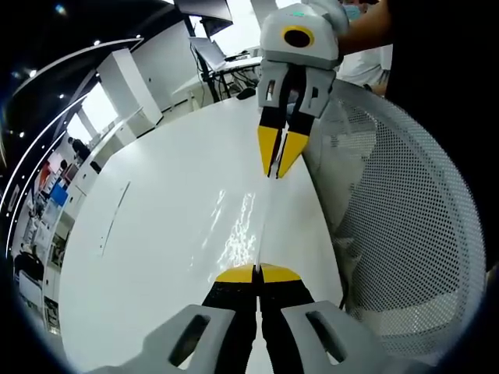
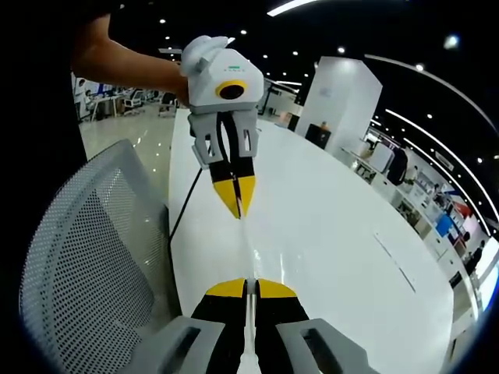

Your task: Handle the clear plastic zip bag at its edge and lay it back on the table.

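Jaws of the left gripper (image 1: 257, 274) and right gripper (image 2: 249, 288) are pinched closed on opposite edges of the clear zip bag (image 1: 253, 222). It hangs stretched edge-on between them above the white table (image 1: 164, 234), beside a mesh chair (image 1: 405, 234).

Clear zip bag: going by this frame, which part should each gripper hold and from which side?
The clear zip bag hangs stretched edge-on between both grippers above the white table. Its thin opposite edges are the parts to pinch, each from its own end, as the left gripper and right gripper do now, jaws shut on the film. The mesh chair stands alongside.
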`<state>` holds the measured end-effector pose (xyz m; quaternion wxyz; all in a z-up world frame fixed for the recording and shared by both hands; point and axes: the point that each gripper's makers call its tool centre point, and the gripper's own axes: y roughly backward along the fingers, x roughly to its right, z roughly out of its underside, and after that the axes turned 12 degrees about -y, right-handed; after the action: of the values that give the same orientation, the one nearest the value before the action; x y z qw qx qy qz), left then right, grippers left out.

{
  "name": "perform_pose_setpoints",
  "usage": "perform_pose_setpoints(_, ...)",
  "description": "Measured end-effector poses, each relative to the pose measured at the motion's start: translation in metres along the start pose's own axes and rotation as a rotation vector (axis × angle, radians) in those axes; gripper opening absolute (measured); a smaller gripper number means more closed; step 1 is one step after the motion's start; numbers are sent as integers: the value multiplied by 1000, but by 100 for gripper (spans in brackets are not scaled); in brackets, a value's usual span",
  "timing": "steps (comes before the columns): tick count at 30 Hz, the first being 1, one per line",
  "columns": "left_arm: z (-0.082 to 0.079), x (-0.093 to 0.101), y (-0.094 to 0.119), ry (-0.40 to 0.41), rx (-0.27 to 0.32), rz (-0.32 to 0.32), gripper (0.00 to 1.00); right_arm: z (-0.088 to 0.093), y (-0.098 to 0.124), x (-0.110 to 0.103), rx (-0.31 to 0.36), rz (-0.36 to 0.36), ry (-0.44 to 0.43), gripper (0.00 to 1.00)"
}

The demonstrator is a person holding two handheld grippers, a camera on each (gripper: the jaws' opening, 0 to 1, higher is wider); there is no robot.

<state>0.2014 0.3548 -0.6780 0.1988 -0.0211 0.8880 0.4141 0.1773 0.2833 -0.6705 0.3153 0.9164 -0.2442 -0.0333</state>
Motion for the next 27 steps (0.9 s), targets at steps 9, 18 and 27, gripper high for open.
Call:
perform_pose_setpoints(9,-1,0,0,2,1,-1,0,1,2,1,-2,6,-4,0)
perform_pose_setpoints(18,1,0,1,3,1,-3,0,2,4,0,-5,10,-7,0)
perform_pose_setpoints(27,2,-2,1,1,1,-8,0,2,5,1,-5,10,-6,0)
